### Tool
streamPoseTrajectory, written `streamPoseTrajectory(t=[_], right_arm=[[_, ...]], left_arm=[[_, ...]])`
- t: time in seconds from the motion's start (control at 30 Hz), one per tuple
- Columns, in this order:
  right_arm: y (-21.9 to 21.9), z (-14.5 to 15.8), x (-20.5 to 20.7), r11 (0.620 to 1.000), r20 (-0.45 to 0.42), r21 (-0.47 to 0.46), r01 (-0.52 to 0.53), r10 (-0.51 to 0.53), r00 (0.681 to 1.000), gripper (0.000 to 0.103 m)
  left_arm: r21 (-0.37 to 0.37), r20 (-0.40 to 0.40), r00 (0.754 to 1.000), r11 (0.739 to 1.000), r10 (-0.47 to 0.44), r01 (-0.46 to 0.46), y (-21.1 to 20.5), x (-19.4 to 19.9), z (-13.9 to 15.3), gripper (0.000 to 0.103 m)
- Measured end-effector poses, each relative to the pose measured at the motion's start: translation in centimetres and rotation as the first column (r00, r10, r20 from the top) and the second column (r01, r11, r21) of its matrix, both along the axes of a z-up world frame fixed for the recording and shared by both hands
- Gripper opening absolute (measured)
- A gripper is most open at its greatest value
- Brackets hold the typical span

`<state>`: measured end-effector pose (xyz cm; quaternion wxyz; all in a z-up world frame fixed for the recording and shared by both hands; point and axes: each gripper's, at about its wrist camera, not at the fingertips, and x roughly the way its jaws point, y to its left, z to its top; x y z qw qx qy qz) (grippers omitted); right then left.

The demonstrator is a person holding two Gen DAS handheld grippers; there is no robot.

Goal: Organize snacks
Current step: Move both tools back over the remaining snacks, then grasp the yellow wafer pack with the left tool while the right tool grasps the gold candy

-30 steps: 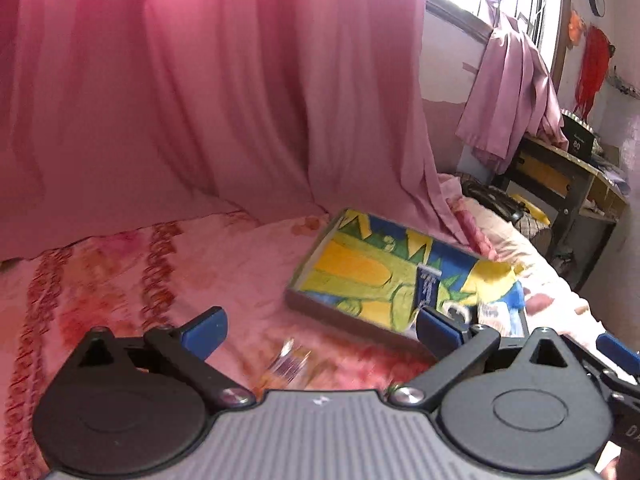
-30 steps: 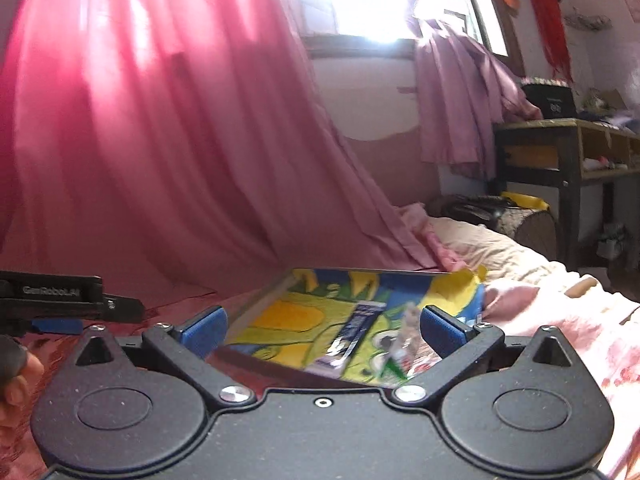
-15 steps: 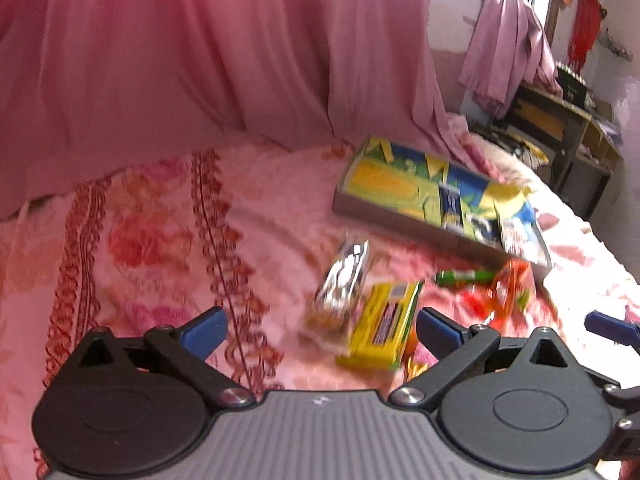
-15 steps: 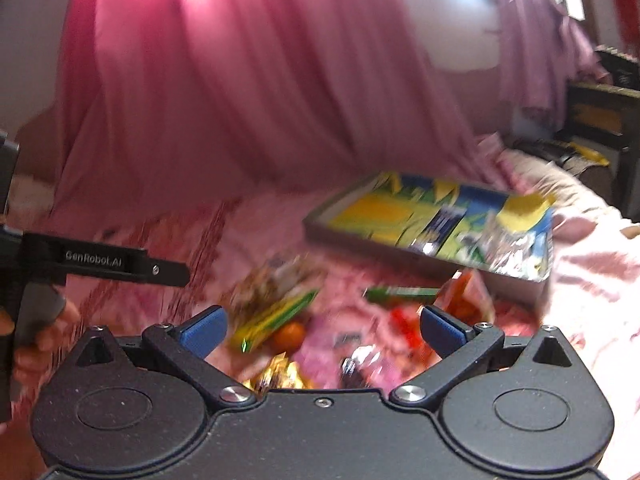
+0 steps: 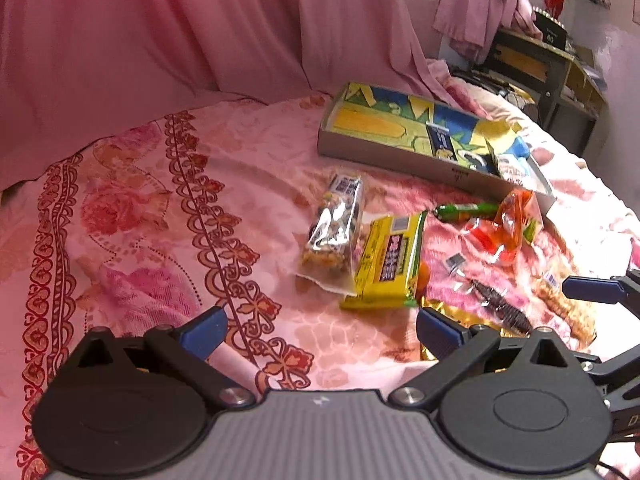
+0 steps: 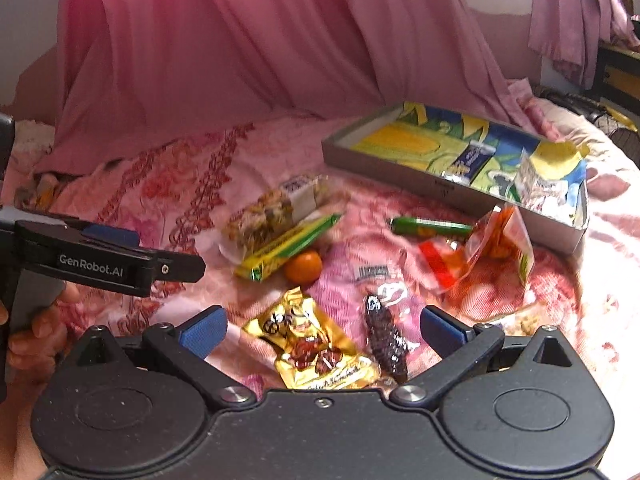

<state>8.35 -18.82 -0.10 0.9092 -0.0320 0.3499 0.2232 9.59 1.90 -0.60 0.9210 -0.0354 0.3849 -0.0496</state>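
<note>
Above the pink bedsheet (image 5: 132,208) I held my left gripper (image 5: 320,330) and right gripper (image 6: 322,328) with fingers spread wide, gripping nothing. Loose snacks lay below: a yellow packet (image 5: 390,260), a gold packet (image 6: 316,350), an orange (image 6: 303,266). Beyond them sat the tray (image 6: 384,162).

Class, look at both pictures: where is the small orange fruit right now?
In the right wrist view the orange fruit lies on the bedspread left of centre, touching the yellow packet, with the gold packet just nearer the camera.
</note>
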Motion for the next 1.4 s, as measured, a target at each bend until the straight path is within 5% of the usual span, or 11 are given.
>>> streamPoseTrajectory(t=[0.43, 0.9, 1.1, 1.4], right_arm=[[0.5, -1.3, 0.7, 0.997, -0.05, -0.08, 0.016, -0.02, 0.999, 0.102], [2.5, -2.3, 0.7, 0.957, 0.027, -0.247, -0.151, 0.163, 0.986, 0.098], [3.4, -3.3, 1.0, 0.939, 0.018, -0.29, -0.187, 0.201, 0.979, 0.088], [2.9, -2.3, 1.0, 0.96, 0.058, -0.232, -0.158, 0.175, 0.983, 0.088]], left_arm=[[-0.018, -0.041, 0.999, 1.0, -0.014, 0.013, 0.2, 0.7, -0.6, 0.102], [0.08, -0.02, 0.988, 0.984, -0.156, 0.157, -4.4, 3.9, -0.6, 0.102], [0.18, -0.015, 0.973, 0.956, -0.231, 0.229, -6.0, 4.6, -1.1, 0.083], [0.166, -0.014, 0.964, 0.95, -0.266, 0.264, -6.5, 6.4, -1.1, 0.062]])
